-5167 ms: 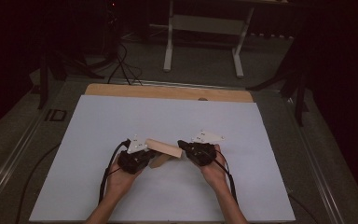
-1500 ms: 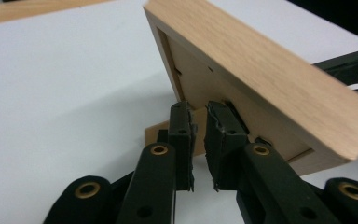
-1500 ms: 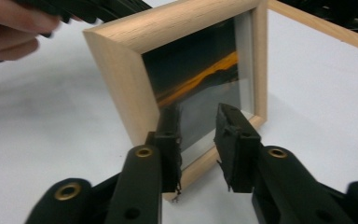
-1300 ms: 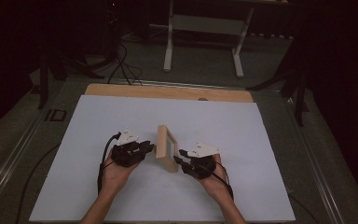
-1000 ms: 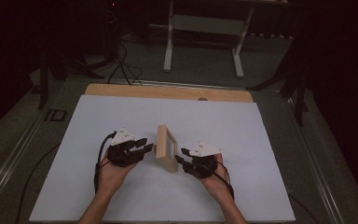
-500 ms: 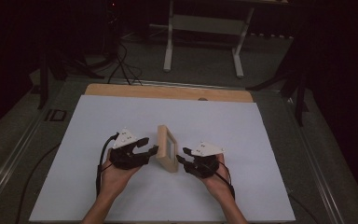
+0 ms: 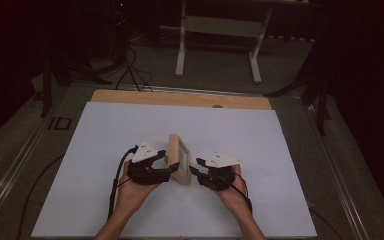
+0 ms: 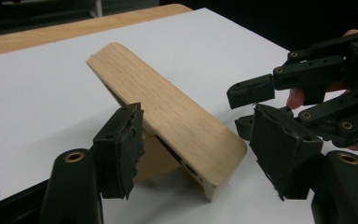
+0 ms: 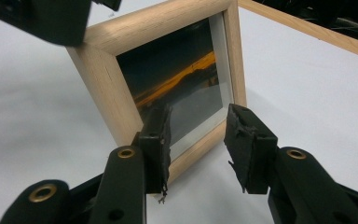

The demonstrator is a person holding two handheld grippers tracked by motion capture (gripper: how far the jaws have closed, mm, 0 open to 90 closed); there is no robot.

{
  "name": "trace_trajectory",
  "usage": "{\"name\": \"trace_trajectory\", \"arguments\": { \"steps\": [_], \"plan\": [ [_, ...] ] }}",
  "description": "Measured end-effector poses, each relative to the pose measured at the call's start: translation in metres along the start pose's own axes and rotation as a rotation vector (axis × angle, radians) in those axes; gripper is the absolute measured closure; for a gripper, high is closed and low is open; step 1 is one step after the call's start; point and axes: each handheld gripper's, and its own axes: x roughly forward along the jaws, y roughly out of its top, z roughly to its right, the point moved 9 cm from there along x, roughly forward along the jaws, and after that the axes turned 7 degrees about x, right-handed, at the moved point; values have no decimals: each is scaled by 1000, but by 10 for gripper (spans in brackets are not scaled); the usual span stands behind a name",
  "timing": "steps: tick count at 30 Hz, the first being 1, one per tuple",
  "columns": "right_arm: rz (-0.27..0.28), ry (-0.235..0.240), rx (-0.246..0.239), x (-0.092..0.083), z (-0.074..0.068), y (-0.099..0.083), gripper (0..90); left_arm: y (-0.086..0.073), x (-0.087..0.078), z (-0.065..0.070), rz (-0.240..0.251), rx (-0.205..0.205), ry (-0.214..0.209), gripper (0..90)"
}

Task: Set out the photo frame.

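Small square picture frame of pale wood with a glazed front stands upright near the middle of the white-covered bench, propped on a stand at its back, between the two claws.

Handling, as judged: light, stiff wooden border; the glass pane is the fragile and slippery part, so pads belong on the wooden rails, not the pane. A shallow prop means a sideways nudge could tip it. Best hold looks like the top rail or the two side rails, pinched across the thickness.

Left claw: jaws apart, having just been opening; the frame's top edge sits between the pads, neither pad pressing on it. Right claw: jaws apart, just before the frame's lower rail, nothing between them.

View differences: the left gripper view shows the frame's plain top edge and the prop behind it, with the right claw beyond. The right gripper view shows the frame's glazed face, dark with an orange streak. The high view gives the layout: left claw at the frame's back, right claw at its front.
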Motion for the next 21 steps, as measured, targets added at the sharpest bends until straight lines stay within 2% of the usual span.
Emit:
{"name": "trace_trajectory", "arguments": {
  "steps": [13, 16, 21],
  "plan": [
    [-1, -1, -2, 0, 1, -1, 600, -4, 18, 2, -18, -20, 35, 321],
    [-4, 0, -1, 1, 0, -1, 600, -4, 21, 2, -19, -27, 29, 309],
    [-2, 2, 0, 0, 0, -1, 599, -6, 23, 0, -38, -34, 54, 291]
  ]
}}
